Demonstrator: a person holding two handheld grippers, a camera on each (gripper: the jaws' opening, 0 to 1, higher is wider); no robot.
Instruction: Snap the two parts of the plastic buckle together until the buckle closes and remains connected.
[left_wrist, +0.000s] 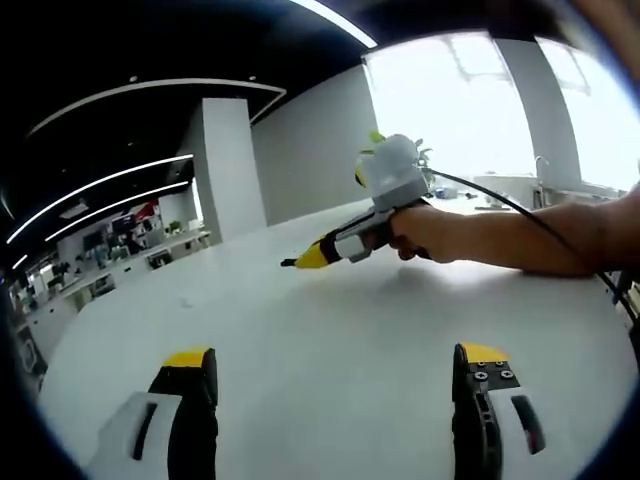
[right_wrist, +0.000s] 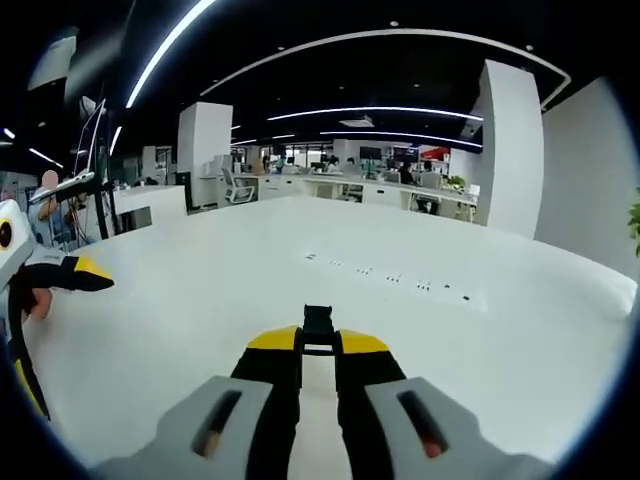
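Here the right gripper (right_wrist: 318, 345) has its yellow-tipped jaws drawn close, clamped on a small black plastic buckle part (right_wrist: 318, 325) that pokes out squarely beyond the tips, above the smooth white table (right_wrist: 450, 340); the part's mate I can't pick out. The left gripper (left_wrist: 335, 362) holds its jaws wide apart with nothing between them, over the matte tabletop; opposite, a hand (left_wrist: 425, 232) grips the other tool's handle.

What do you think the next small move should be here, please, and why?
Probably bring the left tongs toward the right tongs. The right tongs are shut on a black buckle part above the white table; the left tongs are open and hold nothing. I cannot see the mating part.
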